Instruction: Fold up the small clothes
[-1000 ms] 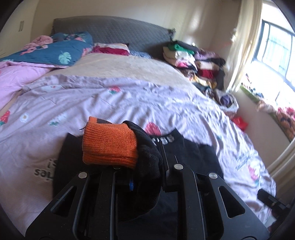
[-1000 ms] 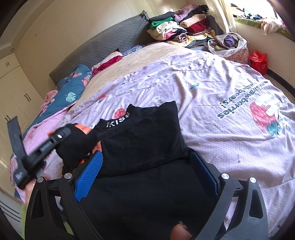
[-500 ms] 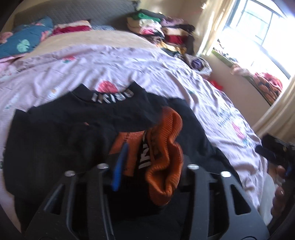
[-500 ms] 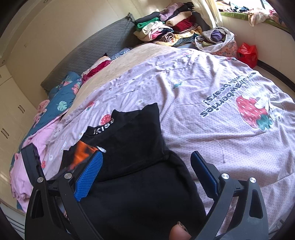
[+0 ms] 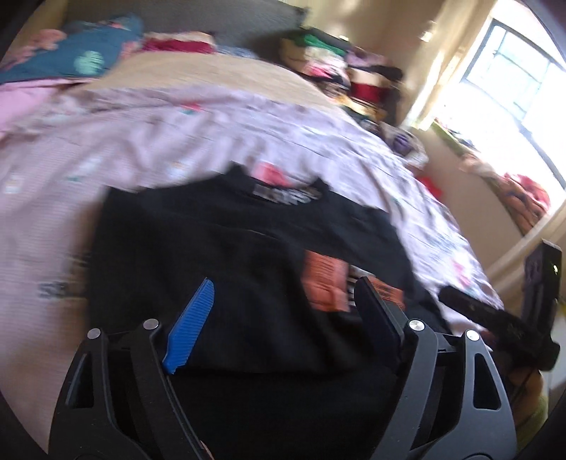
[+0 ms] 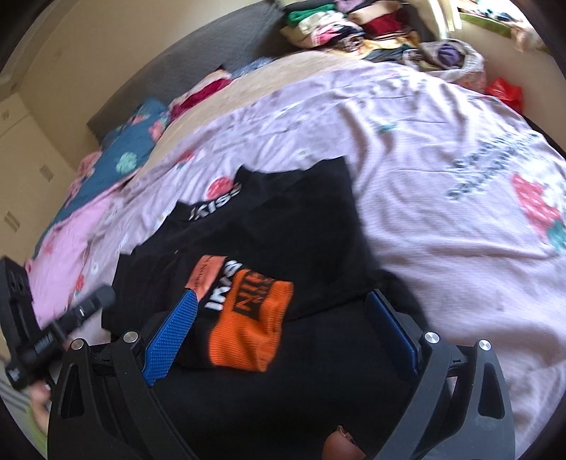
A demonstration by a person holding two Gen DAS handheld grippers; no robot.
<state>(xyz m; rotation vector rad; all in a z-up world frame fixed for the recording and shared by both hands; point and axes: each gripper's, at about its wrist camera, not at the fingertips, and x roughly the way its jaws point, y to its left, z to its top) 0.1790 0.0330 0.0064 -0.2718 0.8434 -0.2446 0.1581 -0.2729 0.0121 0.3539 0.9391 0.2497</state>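
A black top [image 6: 290,230] with white lettering at the collar lies flat on the lilac bedspread [image 6: 442,159]. Its sleeve is folded across the body, and the orange ribbed cuff [image 6: 254,329] rests on the black cloth. My right gripper [image 6: 283,300] hangs open just above it, the cuff lying below and between the blue pads without being pressed. My left gripper [image 5: 284,286] has its jaws opening, with nothing between them. In its blurred view the cuff [image 5: 323,279] lies free beside the right finger. In the right wrist view, the left gripper's finger [image 6: 81,311] shows at the left edge.
A stack of folded clothes [image 6: 336,21] sits at the far corner of the bed by the grey headboard. Blue floral pillows [image 5: 81,56] lie at the far left. A red bag [image 6: 504,90] is on the floor beside the bed, below a bright window [image 5: 513,81].
The left gripper carried the orange-cuffed sleeve to the right across the top, opened and let it go. The cuff now lies on the black cloth. Both grippers sank toward the bed.
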